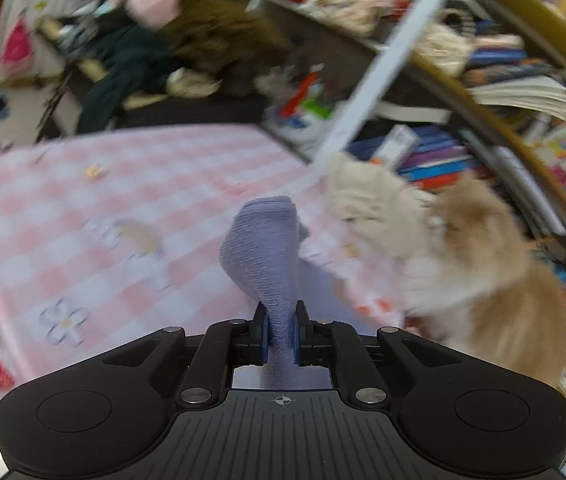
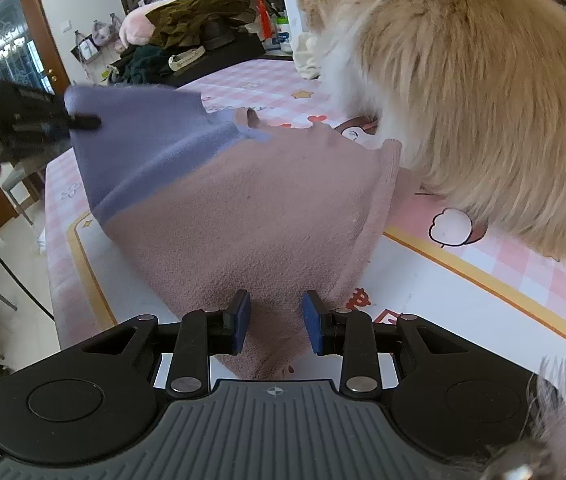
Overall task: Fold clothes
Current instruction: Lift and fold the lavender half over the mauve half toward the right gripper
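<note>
While the left-wrist view is smeared by motion, the right-wrist view is sharp. Pink-and-white checked tablecloth with cartoon prints (image 2: 543, 280) covers the table; a white mat with a yellow border (image 2: 435, 292) lies on top of it. Long-haired cream-and-ginger cat (image 2: 463, 100) stands on the cloth at the right, its flank just beside the garment. Two-tone knitted garment, dusty pink with a lavender section (image 2: 243, 208), is lifted off the mat, stretched between both tools (its far edge sags toward the table). Left gripper (image 1: 282, 334), black with blue pads, is clamped tight on a bunched lavender corner, the knit rising between its fingers; in the right-wrist view it shows at the upper left, gripping that same corner. Right gripper (image 2: 276, 322) has the pink corner between its blue pads (image 2: 242, 322); the fabric fills the gap and both pads press on it. Cluttered shelves of books (image 1: 523, 92) stand behind the table.
</note>
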Available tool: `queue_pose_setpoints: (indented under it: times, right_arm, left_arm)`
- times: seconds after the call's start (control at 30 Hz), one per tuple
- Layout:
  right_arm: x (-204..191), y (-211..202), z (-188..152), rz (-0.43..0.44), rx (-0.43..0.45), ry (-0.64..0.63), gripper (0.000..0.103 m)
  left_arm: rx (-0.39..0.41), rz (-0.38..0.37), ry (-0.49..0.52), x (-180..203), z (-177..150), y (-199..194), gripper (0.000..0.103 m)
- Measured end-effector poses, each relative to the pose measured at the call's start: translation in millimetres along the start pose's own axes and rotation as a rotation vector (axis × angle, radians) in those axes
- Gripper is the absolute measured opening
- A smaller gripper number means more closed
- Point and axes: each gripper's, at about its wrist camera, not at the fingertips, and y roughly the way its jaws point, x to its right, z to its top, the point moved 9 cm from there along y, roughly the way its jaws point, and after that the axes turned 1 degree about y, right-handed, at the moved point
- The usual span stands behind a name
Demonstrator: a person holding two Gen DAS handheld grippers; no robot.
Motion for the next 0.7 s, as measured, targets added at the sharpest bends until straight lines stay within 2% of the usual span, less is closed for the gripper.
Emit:
queue_pose_setpoints:
  times: [0.17, 0.33, 0.43, 0.53, 0.57, 0.6, 0.67, 0.7]
  right_arm:
    - [1, 1, 0, -0.002, -0.003, 0.006, 0.029]
    - [1, 1, 0, 0.003, -0.004, 0.015, 0.029]
    - [2, 1, 0, 0.009, -0.004, 0.02, 0.029]
    - [2, 0, 1, 0.018, -0.005, 0.027, 0.029]
    - [3, 0, 1, 0.023, -0.006, 0.031, 0.029]
    - [3, -1, 1, 0.029, -0.006, 0.036, 0.029]
    - [4, -2, 0, 0.034, -0.006, 0.04, 0.029]
    - [4, -2, -1, 0.035, -0.006, 0.04, 0.029]
  left_arm:
    - [0.031, -0.087, 0.157, 57, 7, -13, 0.009]
    - [0.002, -0.2, 0.383, 126, -14, -21, 0.009]
    - [-0.101, -0.25, 0.6, 167, -59, -20, 0.01]
    - [-0.289, -0.299, 0.824, 189, -124, -6, 0.011]
    - [-0.35, -0.294, 0.896, 190, -146, 1, 0.012]
    - [-0.37, -0.274, 0.953, 188, -159, 6, 0.012]
    - [-0.355, -0.257, 1.039, 187, -173, 11, 0.014]
    - [-0.354, -0.259, 1.038, 188, -172, 11, 0.014]
